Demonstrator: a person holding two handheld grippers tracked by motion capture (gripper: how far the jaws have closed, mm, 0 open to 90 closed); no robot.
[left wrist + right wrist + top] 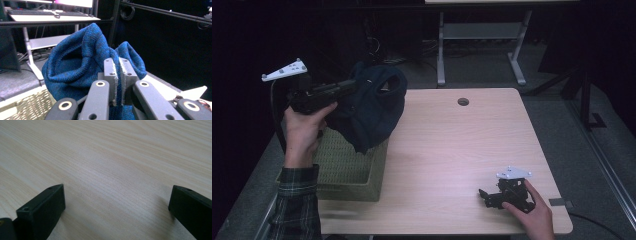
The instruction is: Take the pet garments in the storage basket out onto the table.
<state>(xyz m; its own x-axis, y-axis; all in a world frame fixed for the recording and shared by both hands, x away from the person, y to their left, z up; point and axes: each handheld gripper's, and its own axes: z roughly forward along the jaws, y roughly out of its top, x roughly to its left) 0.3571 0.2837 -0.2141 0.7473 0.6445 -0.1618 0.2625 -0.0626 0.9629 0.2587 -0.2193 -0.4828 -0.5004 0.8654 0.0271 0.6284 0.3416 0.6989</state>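
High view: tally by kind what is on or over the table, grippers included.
Grippers: 2, the left gripper shut on cloth, the right gripper open on the table
Blue knitted garment: 1
Woven basket: 1
Total: 4

High view: I read the room as dim, with dark surroundings falling to near black at the left and right edges. Light falls from above onto the counter [452, 145], its pale wood being the brightest area; the blue cloth [371, 107] throws a soft shadow toward its right. Picture is slightly soft and grainy.

Left gripper view: the cloth's knit is sharp, colours saturated. A monitor [75, 2] at the top edge is blown out with a pink-white glare. The right background is black.

Right gripper view: I see even, diffuse light on the wood grain, mild sheen mid-frame, and faint shadows beside the near, slightly blurred jaws.
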